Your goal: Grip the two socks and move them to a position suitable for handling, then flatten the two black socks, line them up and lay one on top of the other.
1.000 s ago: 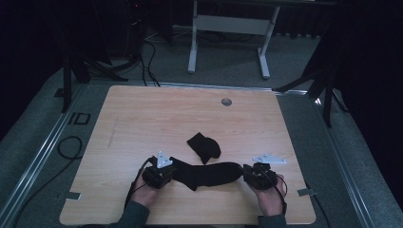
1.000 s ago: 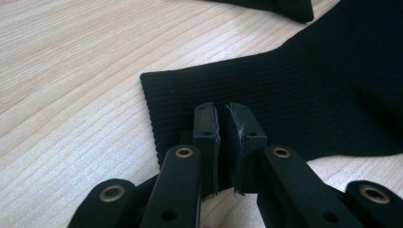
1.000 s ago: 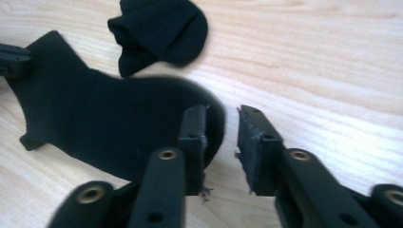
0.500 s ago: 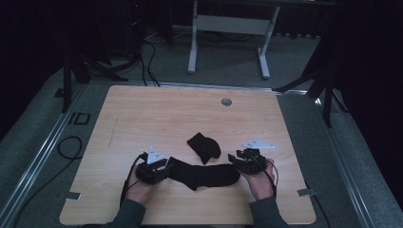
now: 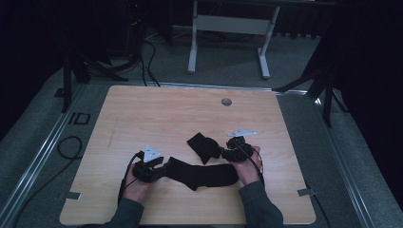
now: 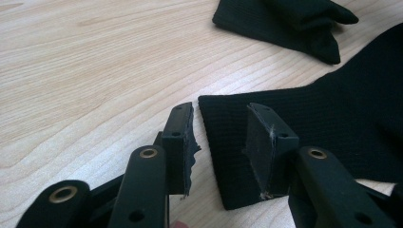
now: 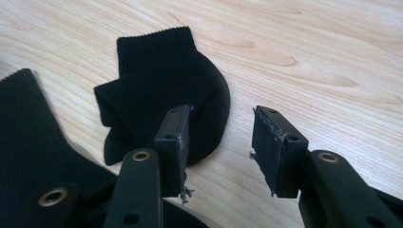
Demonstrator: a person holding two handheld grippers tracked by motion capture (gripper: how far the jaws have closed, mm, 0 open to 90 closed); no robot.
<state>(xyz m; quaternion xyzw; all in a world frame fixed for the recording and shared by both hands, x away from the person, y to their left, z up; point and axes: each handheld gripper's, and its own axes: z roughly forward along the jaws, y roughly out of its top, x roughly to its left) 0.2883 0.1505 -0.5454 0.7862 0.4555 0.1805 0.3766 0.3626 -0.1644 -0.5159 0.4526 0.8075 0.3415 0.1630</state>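
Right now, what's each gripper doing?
Left gripper: open, jaws just opened, astride the flat sock's edge.
Right gripper: open, holding nothing, beside the folded sock.

flat sock (image 6: 332, 128) runs past the right edge.

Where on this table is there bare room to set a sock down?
Free: the far half of the table, from the grommet hole to both side edges. Crowded: the near strip, where the flat sock, folded sock and both hands sit.
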